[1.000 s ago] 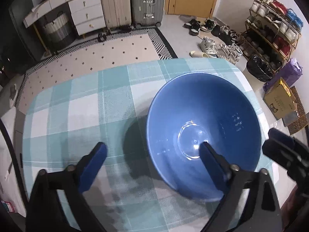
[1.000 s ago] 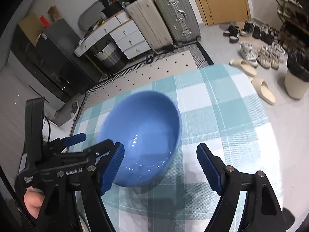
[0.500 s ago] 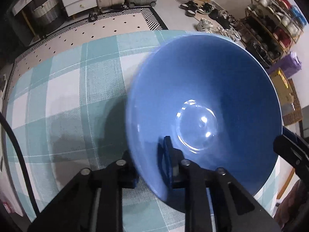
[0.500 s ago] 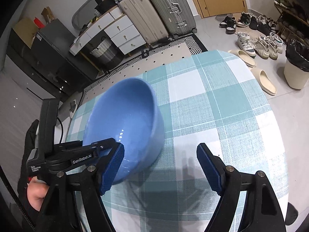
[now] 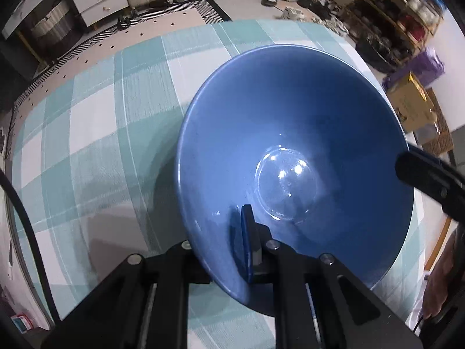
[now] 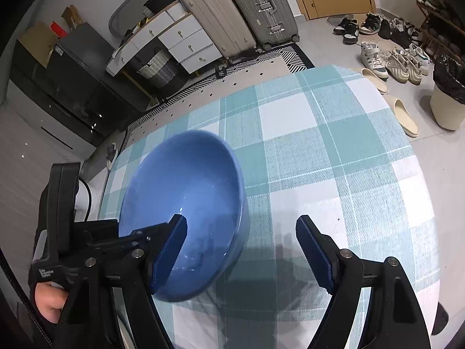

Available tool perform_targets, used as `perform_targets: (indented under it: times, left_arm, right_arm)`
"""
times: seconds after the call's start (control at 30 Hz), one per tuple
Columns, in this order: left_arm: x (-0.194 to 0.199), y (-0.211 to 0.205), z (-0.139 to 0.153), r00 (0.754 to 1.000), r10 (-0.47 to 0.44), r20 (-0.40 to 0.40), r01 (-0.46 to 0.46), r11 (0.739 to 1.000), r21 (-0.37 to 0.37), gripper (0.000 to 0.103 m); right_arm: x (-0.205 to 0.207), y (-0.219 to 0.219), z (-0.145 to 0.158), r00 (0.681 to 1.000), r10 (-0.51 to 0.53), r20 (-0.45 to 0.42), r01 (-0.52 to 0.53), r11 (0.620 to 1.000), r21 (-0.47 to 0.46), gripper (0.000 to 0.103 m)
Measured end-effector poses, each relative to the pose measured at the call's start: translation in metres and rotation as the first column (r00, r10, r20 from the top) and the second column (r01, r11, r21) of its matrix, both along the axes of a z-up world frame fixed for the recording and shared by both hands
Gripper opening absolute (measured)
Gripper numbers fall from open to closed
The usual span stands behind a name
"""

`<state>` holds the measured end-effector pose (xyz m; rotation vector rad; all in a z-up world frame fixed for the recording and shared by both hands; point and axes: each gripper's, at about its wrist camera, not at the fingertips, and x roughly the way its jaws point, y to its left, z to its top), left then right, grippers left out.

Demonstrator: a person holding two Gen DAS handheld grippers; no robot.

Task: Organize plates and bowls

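Left gripper [image 5: 232, 250] pinches the near rim of the blue bowl [image 5: 293, 151], tilted above the checked tablecloth [image 5: 96, 133]; glazed rim could slip. Right gripper [image 6: 241, 250] hangs spread just beside, risking a knock.

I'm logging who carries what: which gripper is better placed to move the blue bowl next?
Left. The left gripper is already clamped on the blue bowl at its near rim, holding it tilted, while the right gripper is open and holds nothing.

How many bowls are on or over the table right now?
1. The blue bowl is tilted above the checked tablecloth, its rim pinched by the left gripper. No plates or other bowls show.
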<state>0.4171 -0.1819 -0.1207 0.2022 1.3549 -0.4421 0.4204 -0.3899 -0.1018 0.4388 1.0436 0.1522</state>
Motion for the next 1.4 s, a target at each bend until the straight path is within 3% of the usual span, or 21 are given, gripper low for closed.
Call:
perform_targets:
  times: [0.37,0.47,0.67,1.03,1.17,1.23,1.3,1.33,1.4]
  left_arm:
    - [-0.059,0.008,0.005,0.991,-0.129,0.016,0.127,0.987,0.095,0.013]
    - [-0.079,0.015,0.006,0.989,-0.146,0.025,0.143,0.985,0.095,0.013]
    - [-0.097,0.028,0.004,0.994,-0.109,0.014,0.108,0.993,0.039,0.015]
    - [-0.108,0.027,0.003,0.995,-0.092,0.035,0.09,0.995,0.05,0.017]
    - [-0.107,0.028,0.002,0.997,-0.068,0.03,0.067,0.997,0.037,0.019]
    - [-0.107,0.032,0.004,0.998,-0.038,0.045,0.036,0.999,0.039,0.023]
    - [-0.109,0.032,0.009,0.997,-0.032,0.066,0.03,0.999,0.024,0.043]
    - [-0.11,0.032,0.011,0.997,-0.033,0.072,0.033,0.999,0.01,0.048]
    - [-0.11,0.031,0.015,0.996,-0.029,0.081,0.03,1.0,-0.007,0.049]
  right_arm:
    - [-0.026,0.026,0.004,0.993,0.091,-0.071,-0.093,0.996,-0.017,0.08]
    - [-0.037,0.031,0.004,0.987,0.134,-0.094,-0.132,0.991,0.017,0.08]
    - [-0.058,0.048,-0.001,0.977,0.175,-0.123,-0.177,0.984,-0.004,0.08]
    - [-0.06,0.053,-0.01,0.977,0.166,-0.137,-0.173,0.984,-0.038,0.08]
    - [-0.055,0.053,-0.012,0.976,0.165,-0.139,-0.174,0.983,-0.051,0.068]
    - [-0.054,0.052,-0.013,0.976,0.163,-0.144,-0.172,0.984,-0.054,0.068]
    - [-0.055,0.054,-0.013,0.974,0.186,-0.129,-0.194,0.979,-0.055,0.063]
    - [-0.055,0.056,-0.012,0.974,0.194,-0.119,-0.202,0.978,-0.056,0.063]
    - [-0.055,0.059,-0.012,0.972,0.205,-0.114,-0.214,0.974,-0.077,0.063]
